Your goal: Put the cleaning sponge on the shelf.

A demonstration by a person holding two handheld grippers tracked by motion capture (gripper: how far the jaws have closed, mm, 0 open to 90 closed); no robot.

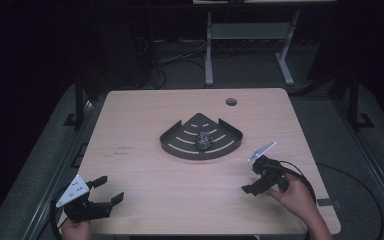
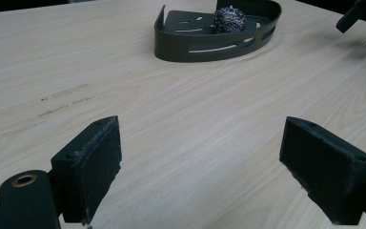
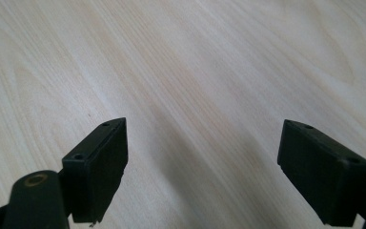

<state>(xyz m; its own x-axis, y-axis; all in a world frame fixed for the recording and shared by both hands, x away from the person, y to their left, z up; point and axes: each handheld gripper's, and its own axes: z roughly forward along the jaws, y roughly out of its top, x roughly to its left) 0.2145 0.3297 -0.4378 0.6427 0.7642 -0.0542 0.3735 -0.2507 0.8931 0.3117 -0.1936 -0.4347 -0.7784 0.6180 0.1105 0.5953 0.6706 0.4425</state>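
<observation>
A dark fan-shaped metal tray (image 1: 180, 147) with slots lies in the middle of the light wooden table (image 1: 145, 120). A grey steel-wool scrubber (image 1: 203, 140) rests inside it. The left gripper view looks across the table to the tray (image 2: 190, 47) and the scrubber (image 2: 229, 20). My left gripper (image 1: 108, 189) sits open at the near left corner, jaws wide apart with nothing between them (image 2: 205, 167). My right gripper (image 1: 252, 177) hovers open near the right front of the tray, held by a hand (image 1: 295, 195). Below its jaws (image 3: 202, 167) lies bare wood.
A round cable hole (image 1: 231, 102) sits near the table's far edge. Faint dark marks (image 1: 124, 150) lie left of the tray. Beyond the table stand a white frame's legs (image 1: 209, 55) and cables on a dark floor. The right gripper's jaws show at the top right (image 2: 362, 21).
</observation>
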